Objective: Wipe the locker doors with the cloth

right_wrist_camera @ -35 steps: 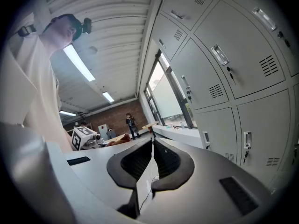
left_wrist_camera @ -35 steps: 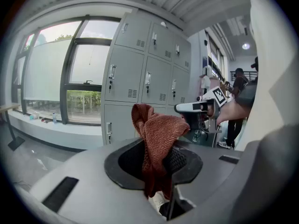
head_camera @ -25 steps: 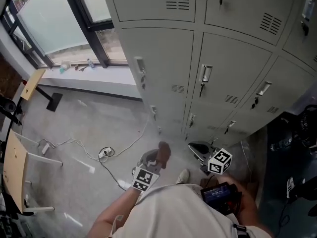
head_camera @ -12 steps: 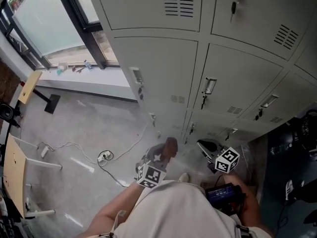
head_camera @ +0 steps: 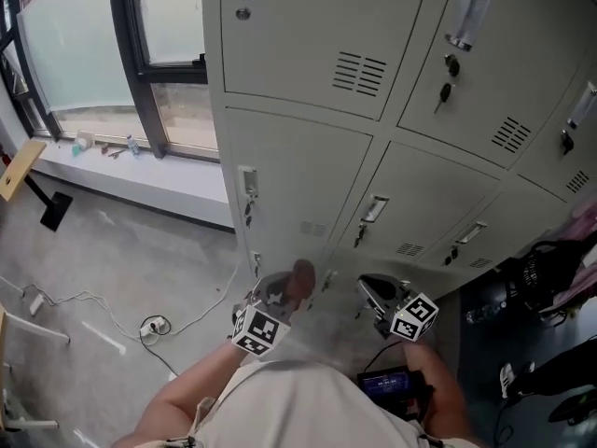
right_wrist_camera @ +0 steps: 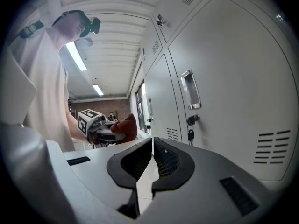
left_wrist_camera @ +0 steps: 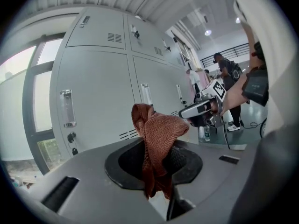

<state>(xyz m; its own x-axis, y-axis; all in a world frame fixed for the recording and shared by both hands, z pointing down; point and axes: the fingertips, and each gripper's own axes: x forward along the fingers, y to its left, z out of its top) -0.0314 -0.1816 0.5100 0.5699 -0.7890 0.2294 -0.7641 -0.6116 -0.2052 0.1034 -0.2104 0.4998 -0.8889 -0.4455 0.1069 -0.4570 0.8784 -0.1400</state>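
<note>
Between left gripper (left_wrist_camera: 161, 164) jaws: cloth (left_wrist_camera: 158, 132), clamped tight, bunched upward. Right gripper (right_wrist_camera: 152, 158) pinched together, nothing in it. Since a second ago our gaze lifts: upper locker doors (head_camera: 308, 35) come into view; both grippers stay low before us. Cloth looks clear of doors. We judge wiping not yet begun, first stroke likely next.
</note>
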